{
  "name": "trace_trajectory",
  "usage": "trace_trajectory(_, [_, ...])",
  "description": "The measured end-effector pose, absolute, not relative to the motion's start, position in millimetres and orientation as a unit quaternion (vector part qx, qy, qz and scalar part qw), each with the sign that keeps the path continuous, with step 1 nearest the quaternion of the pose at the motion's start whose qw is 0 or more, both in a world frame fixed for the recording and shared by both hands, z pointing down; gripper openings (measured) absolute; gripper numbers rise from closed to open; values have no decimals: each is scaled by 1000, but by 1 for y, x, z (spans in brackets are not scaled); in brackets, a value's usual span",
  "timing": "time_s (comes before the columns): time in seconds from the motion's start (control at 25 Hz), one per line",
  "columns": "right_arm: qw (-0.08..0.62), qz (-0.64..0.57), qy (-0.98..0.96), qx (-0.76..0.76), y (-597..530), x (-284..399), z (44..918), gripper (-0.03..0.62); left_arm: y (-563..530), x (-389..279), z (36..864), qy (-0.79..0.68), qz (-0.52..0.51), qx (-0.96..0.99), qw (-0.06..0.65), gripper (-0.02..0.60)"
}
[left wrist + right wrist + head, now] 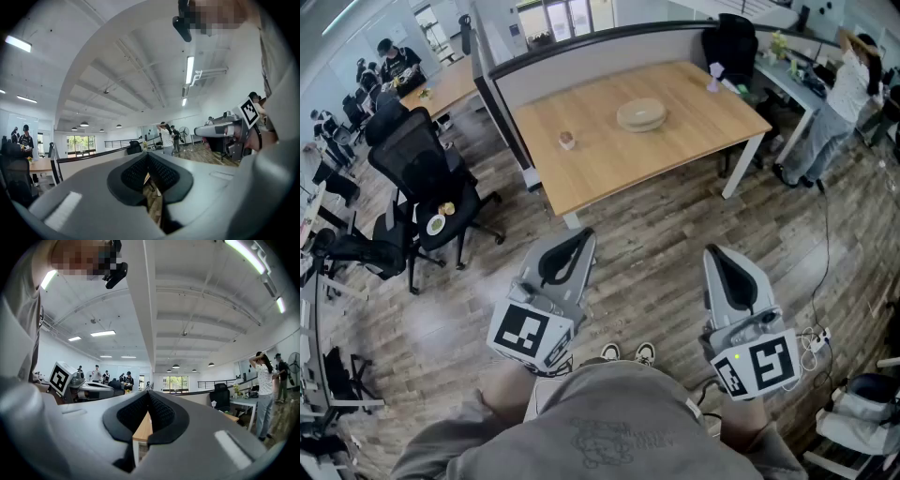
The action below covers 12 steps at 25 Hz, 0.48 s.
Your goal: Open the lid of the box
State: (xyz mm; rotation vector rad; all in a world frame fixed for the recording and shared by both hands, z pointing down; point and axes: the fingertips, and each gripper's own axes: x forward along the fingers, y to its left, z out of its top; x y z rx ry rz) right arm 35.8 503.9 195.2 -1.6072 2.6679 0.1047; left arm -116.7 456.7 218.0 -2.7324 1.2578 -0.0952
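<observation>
The box (641, 114) is a round, flat, pale wooden one with its lid on. It rests at the back middle of the light wooden table (609, 159), far ahead of me. My left gripper (580, 237) and right gripper (715, 253) are held close to my body over the plank floor, well short of the table. Both are shut with nothing between the jaws. In the left gripper view my left gripper (149, 158) points out across the room, as my right gripper (149, 395) does in its own view. The box is hidden in both gripper views.
A small round object (567, 141) lies on the table left of the box. Black office chairs (427, 178) stand at the left. A grey partition (600, 47) backs the table. A person (848, 84) stands at the right desk. Cables (814, 339) lie on the floor.
</observation>
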Motion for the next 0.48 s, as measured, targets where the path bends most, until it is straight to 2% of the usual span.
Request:
trace_trajectory(0.24, [45,1,853,-520,498,41,192,9,457,-117,216,418,-29,-906,65,2])
trace_trajectory(0.48, [35,-1,856,-516,492,47,198,9,455,-113,223,413,-34,-908,60,1])
